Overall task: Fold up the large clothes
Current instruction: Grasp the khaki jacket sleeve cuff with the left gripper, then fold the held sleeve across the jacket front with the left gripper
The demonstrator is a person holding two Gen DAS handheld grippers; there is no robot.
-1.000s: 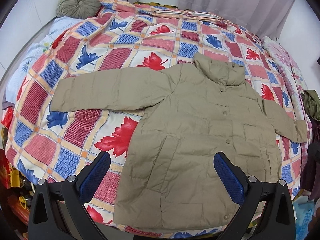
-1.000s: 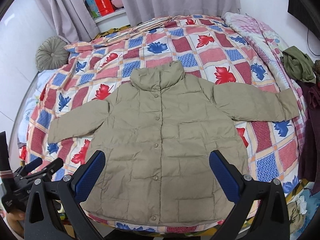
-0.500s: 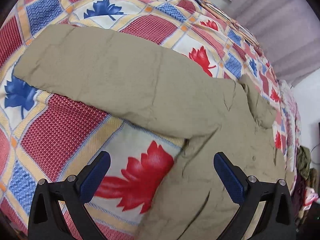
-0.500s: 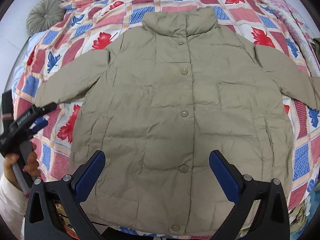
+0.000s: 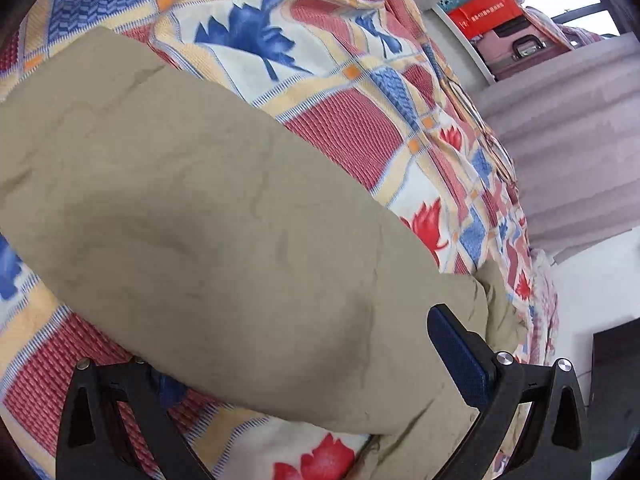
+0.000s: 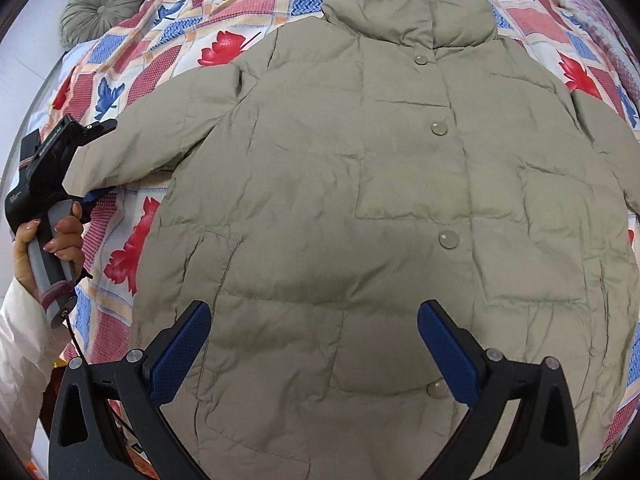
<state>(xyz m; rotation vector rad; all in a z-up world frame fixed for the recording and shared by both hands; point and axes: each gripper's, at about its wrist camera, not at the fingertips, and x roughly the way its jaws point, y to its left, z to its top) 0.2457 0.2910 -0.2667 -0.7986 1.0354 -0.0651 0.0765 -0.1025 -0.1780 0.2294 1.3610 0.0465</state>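
Note:
A khaki padded jacket (image 6: 360, 184) lies flat, buttoned front up, on the bed. Its left sleeve (image 5: 192, 216) fills the left wrist view. My left gripper (image 5: 304, 360) is open, its jaws astride the sleeve near the cuff; the left finger is partly hidden under the fabric. The right wrist view shows this gripper (image 6: 94, 160) at the sleeve end, one jaw above and one below the cuff. My right gripper (image 6: 314, 352) is open and empty, hovering over the jacket's lower front, near the bottom button (image 6: 435, 390).
The jacket lies on a patchwork quilt (image 6: 132, 80) with red and blue leaves. A round grey cushion (image 6: 100, 12) sits at the far left. A curtain (image 5: 560, 152) and a shelf with a red box (image 5: 488, 12) are beyond the bed.
My left gripper has moved in low onto the left sleeve, which now lies between its jaws. My right gripper has come down closer over the jacket front.

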